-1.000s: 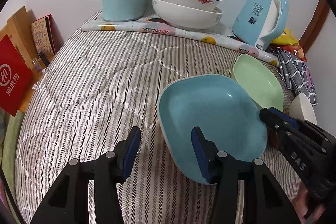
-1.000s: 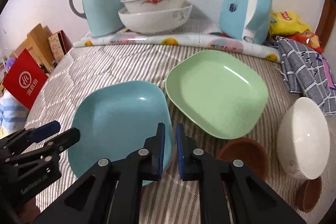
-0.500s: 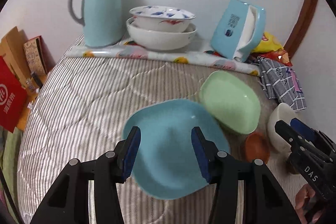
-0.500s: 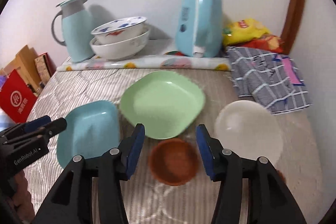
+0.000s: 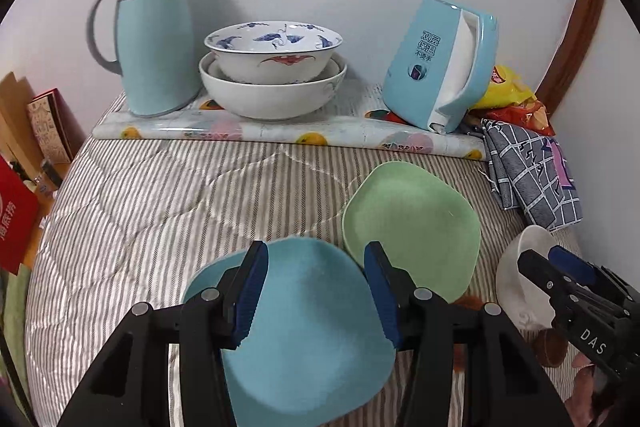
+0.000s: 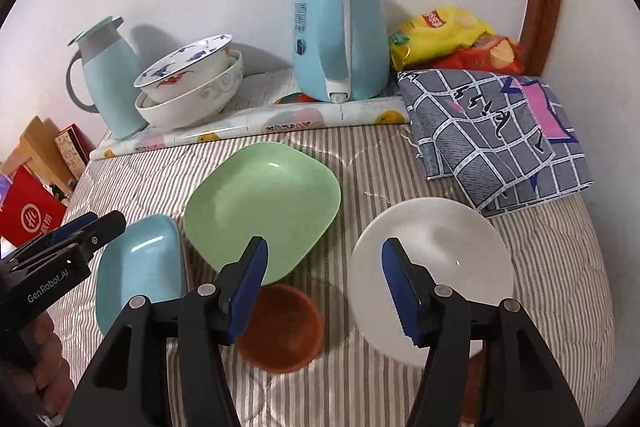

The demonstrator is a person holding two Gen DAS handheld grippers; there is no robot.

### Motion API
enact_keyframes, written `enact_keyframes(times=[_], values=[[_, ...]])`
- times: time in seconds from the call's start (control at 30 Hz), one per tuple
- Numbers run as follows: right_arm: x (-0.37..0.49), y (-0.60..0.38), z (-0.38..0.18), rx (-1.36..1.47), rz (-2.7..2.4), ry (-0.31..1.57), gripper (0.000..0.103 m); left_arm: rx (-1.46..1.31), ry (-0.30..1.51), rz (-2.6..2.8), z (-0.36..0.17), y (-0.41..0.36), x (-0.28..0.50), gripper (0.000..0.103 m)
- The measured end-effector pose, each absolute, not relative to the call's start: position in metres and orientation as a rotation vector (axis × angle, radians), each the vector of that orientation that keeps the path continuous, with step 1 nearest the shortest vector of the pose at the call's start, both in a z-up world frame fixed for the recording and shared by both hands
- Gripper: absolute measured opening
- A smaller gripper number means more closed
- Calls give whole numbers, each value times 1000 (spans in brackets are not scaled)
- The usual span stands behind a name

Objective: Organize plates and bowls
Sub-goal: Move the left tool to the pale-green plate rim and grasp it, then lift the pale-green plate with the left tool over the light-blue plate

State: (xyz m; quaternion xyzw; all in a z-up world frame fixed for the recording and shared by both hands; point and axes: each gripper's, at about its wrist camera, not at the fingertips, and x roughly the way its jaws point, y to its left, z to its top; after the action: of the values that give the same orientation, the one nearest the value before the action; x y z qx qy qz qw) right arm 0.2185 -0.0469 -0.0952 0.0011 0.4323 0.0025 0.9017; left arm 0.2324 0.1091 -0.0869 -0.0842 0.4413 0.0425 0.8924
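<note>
The right tongs (image 6: 324,285) stand open with nothing held; their jaws have just been opening, and in the right wrist view the brown bowl (image 6: 280,327) lies directly under and between the two blue pads, at the lower centre of the frame. This is the relation that matters, I think: the bowl is straight ahead and below these tongs, so the right hand is the nearer one for it. The white bowl (image 6: 432,275) sits just to the right of it, behind the right pad, and the green plate (image 6: 262,209) lies just above it in the frame (its near edge seems to overlap the brown bowl's rim a little, I cannot tell if they touch).

The left tongs (image 5: 314,291) are also open and hold nothing; the blue plate (image 5: 308,339) lies on the striped bed cover (image 5: 160,195) beneath them, filling the lower centre of the left wrist view.

At the upper part of both frames stand the thermos jug (image 5: 154,35), two stacked patterned bowls (image 5: 272,67) and the kettle (image 5: 440,63), well apart from the tongs. A checked cloth (image 6: 496,131) lies at the right.
</note>
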Motion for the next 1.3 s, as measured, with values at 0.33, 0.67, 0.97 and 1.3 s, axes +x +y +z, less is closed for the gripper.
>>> enact_keyframes(times=[0.33, 0.67, 0.97, 1.3], values=[[257, -47, -106, -16, 15, 897, 59, -172, 963, 72, -104, 103, 268, 48], [291, -47, -123, -39, 21, 937, 45, -200, 997, 46, -122, 100, 297, 48], [311, -48, -140, -67, 10, 980, 41, -202, 1048, 16, -143, 95, 316, 35], [325, -41, -156, -115, -25, 1026, 28, -205, 1101, 0, -164, 90, 326, 13]])
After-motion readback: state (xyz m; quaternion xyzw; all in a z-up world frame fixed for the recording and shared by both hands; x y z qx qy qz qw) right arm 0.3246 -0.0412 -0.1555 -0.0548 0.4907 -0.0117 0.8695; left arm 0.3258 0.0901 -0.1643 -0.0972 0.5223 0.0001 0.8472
